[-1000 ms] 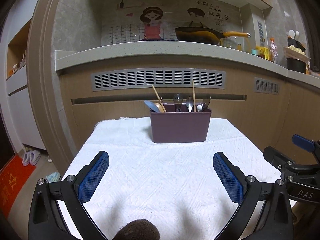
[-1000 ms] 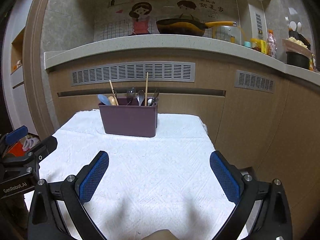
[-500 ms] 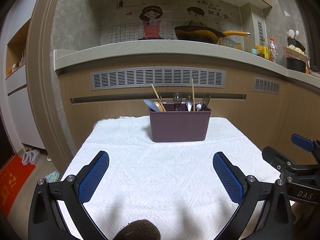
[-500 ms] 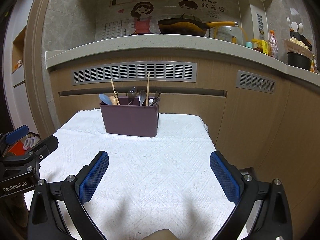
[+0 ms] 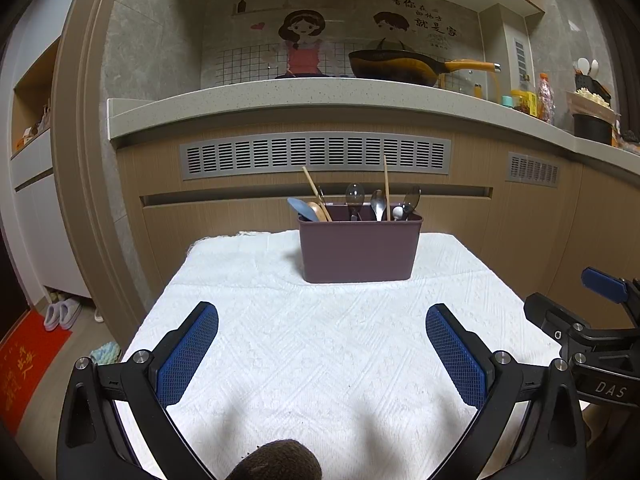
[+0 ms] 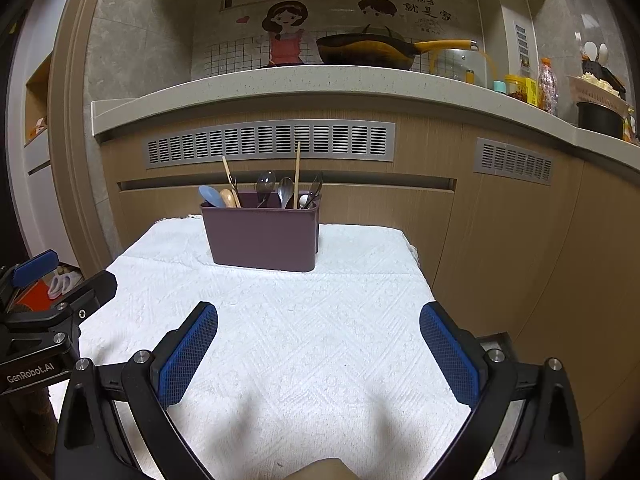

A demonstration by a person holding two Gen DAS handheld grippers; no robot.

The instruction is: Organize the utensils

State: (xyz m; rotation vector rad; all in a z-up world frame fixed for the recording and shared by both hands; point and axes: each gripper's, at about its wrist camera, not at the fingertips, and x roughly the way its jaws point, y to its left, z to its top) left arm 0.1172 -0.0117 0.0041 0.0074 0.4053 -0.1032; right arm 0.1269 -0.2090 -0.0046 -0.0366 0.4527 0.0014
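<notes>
Both the left gripper (image 5: 322, 344) and right gripper (image 6: 319, 340) are hovering spread wide and holding nothing, near the white textured cloth's (image 5: 320, 340) front edge, while the maroon plastic utensil caddy (image 5: 359, 249) is standing at the far end.

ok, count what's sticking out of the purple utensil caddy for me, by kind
Wooden chopsticks: 2
Metal or dark spoons: 4, one small and partly hidden
Blue spoon: 1
Wooden spoon: 1
Total: 8, all standing in the purple caddy; more may be hidden inside.
</notes>
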